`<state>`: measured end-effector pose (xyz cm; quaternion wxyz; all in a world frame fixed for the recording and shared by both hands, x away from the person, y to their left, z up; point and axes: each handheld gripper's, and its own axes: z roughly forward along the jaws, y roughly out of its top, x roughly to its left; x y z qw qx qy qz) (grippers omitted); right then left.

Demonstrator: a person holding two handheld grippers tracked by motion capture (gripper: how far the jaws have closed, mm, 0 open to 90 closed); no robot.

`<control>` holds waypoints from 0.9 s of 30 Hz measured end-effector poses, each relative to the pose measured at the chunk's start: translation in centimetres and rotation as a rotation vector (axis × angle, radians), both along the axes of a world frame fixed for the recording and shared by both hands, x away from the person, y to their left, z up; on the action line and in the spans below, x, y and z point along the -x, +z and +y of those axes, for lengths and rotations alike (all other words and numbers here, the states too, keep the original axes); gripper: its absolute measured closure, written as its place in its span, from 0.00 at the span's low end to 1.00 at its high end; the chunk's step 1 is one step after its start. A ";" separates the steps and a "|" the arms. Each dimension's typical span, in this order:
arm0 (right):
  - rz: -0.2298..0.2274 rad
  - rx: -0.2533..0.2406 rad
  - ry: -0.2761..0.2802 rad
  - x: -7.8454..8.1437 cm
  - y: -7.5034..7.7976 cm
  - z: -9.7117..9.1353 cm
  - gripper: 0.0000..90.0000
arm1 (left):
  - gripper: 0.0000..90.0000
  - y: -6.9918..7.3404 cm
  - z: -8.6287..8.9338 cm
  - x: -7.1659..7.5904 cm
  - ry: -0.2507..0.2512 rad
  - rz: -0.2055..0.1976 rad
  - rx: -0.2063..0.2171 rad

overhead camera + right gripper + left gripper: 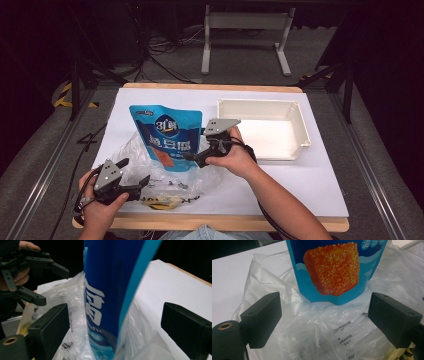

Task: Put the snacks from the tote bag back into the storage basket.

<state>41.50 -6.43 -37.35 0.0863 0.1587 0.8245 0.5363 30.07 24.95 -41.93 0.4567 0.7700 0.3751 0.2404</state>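
Lying flat on the white sheet (320, 165) that covers the table, the blue glossy snack pouch with white letters and an orange cube picture (167, 135) sits a little toward 9 o'clock from the centre, and its lower end rests on a crumpled clear plastic bag with small black print (150, 175). The bag spreads toward 7 o'clock, up to the near table edge.

The right gripper (192, 159) is at the pouch's 3 o'clock edge. In the right gripper view its jaws stand wide apart with the pouch (110, 290) between them, edge-on, and neither jaw touches it. The left gripper (135, 172) is at 7 o'clock, over the plastic bag. In the left gripper view its jaws are also spread, holding nothing, with the bag (324, 335) under them and the pouch's orange picture (332, 267) just beyond.

A white rectangular plastic tray (300, 125) stands at 2 o'clock, apart from the pouch.
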 end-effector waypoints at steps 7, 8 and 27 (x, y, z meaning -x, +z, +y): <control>-0.008 0.026 0.007 0.0 -0.6 1.0 0.09 | 0.14 0.0 0.0 0.0 0.001 0.004 0.001; -0.020 0.032 0.009 -0.1 -0.8 1.4 0.09 | 0.14 0.0 0.0 0.0 0.000 0.003 0.001; -0.097 -0.063 0.013 0.1 -2.1 1.8 0.11 | 0.14 -0.1 0.2 0.0 0.008 0.013 0.016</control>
